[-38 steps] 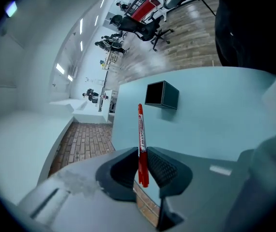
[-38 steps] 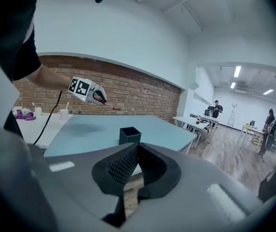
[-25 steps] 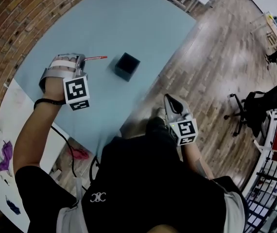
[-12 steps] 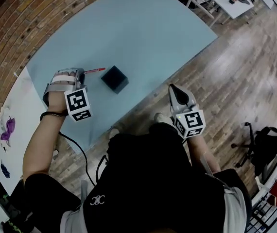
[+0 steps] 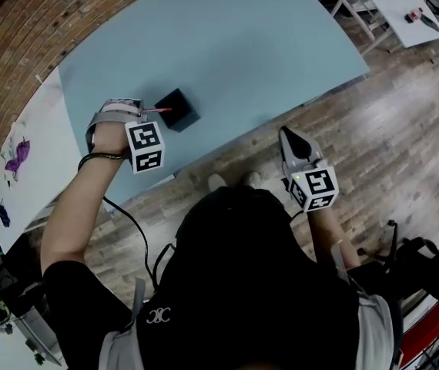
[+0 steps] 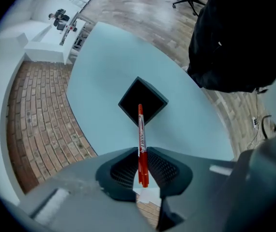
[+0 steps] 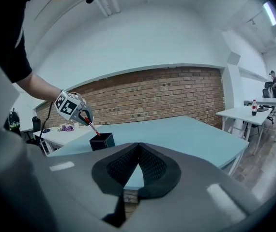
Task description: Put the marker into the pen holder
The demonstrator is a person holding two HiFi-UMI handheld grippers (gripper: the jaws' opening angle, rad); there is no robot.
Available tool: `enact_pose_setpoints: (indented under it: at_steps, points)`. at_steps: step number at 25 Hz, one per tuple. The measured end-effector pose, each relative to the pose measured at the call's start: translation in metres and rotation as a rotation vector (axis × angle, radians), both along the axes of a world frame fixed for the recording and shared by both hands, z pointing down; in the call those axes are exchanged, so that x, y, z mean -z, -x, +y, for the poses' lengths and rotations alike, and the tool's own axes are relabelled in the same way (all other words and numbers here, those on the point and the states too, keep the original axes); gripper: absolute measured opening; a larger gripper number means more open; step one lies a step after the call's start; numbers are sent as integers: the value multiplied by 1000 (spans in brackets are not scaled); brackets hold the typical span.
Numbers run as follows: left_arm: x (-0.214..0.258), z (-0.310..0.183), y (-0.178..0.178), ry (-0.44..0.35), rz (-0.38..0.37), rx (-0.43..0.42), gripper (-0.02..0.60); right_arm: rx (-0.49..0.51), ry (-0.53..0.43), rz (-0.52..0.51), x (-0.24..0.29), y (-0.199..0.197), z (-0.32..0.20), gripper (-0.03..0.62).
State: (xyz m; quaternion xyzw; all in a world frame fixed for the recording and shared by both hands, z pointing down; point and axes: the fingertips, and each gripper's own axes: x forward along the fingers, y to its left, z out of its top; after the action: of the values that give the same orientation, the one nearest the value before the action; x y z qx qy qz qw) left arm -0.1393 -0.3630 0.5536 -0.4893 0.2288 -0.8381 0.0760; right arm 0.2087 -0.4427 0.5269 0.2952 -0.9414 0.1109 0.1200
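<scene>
Left tongs [image 6: 142,154] clamped on red marker [image 6: 140,129]; over the last second they have tipped downward and closed in on the black pen holder [image 6: 158,111] on the bench [image 6: 104,52]; tip now above its opening, not yet inside; release looks near; right tongs [image 7: 138,146] closed, empty.

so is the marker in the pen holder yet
Out. The marker is clamped in the left gripper, tilted down with its tip at the pen holder's open top; its body is outside.

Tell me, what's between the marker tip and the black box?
Nothing but air: in the left gripper view, the marker in the left tongs points straight into the open pen holder.
</scene>
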Motion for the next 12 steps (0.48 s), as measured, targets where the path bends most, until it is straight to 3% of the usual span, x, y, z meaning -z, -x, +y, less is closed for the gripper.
enact_pose_setpoints:
  at_steps: [6,12]
  points:
    - [-8,-13,-2,78,-94,-16,63,-11,61,-96,1,13,7,6]
    - [-33,-15,-7,194,-127,-46,63,-31,69,-104,-4,1,-4,6]
